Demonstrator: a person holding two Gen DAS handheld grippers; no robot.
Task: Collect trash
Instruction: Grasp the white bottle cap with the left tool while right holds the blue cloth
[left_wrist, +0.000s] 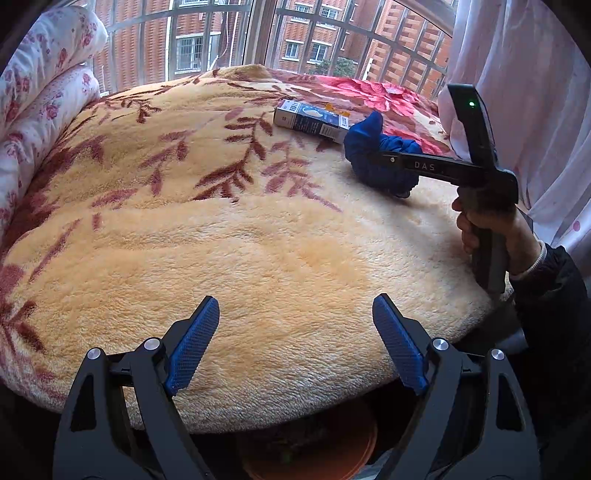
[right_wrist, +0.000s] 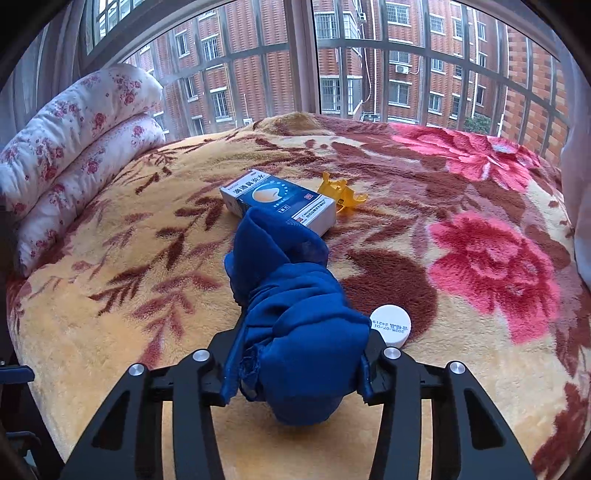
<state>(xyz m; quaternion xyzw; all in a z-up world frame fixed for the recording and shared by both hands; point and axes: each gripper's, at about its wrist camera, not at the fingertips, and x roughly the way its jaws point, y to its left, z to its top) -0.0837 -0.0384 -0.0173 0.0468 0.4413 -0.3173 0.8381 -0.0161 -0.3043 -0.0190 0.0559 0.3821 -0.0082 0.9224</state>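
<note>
My right gripper (right_wrist: 295, 369) is shut on a crumpled dark blue cloth (right_wrist: 288, 314) and holds it just above the flowered blanket (right_wrist: 110, 314); the cloth hides its fingertips. The left wrist view shows the same cloth (left_wrist: 376, 155) in that gripper at the right. A blue and white medicine box (right_wrist: 277, 201) lies beyond the cloth, and it also shows in the left wrist view (left_wrist: 310, 120). A yellow plastic piece (right_wrist: 341, 192) lies right of the box. A white cap (right_wrist: 390, 325) lies by the right finger. My left gripper (left_wrist: 295, 332) is open and empty over the blanket's near edge.
A rolled floral quilt (right_wrist: 74, 147) lies along the left side of the bed. A barred window (right_wrist: 332, 66) stands behind the bed and a pale curtain (left_wrist: 524, 92) hangs at the right. An orange round bin (left_wrist: 314, 443) sits below the bed's near edge.
</note>
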